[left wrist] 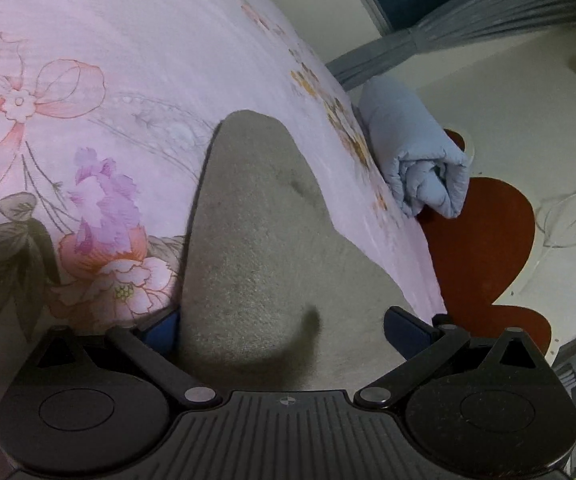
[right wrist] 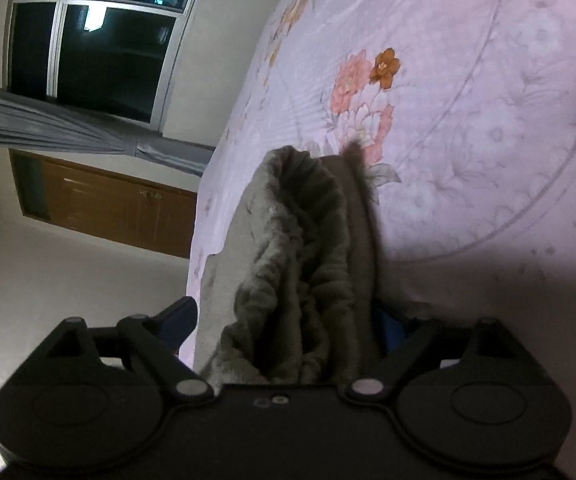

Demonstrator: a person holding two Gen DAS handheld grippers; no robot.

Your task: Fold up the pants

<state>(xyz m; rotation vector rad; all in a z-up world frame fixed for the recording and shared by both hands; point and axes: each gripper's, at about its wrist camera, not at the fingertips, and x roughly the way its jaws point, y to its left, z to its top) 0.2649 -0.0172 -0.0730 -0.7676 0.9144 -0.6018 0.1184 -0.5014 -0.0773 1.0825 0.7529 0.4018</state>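
Here both grippers, left [left wrist: 284, 332] and right [right wrist: 288, 320], gape around grey pants [left wrist: 256, 240]; fingertips hidden.

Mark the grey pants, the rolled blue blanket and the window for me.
grey pants [left wrist: 256, 248], left wrist view, middle of the flat fabric.
rolled blue blanket [left wrist: 408, 148], left wrist view, its outer side.
window [right wrist: 100, 36], right wrist view, dark centre pane.

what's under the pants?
The floral bedsheet lies under the grey pants, showing around them in both views. What is directly beneath the fabric is covered, as is most of each gripper's fingers.
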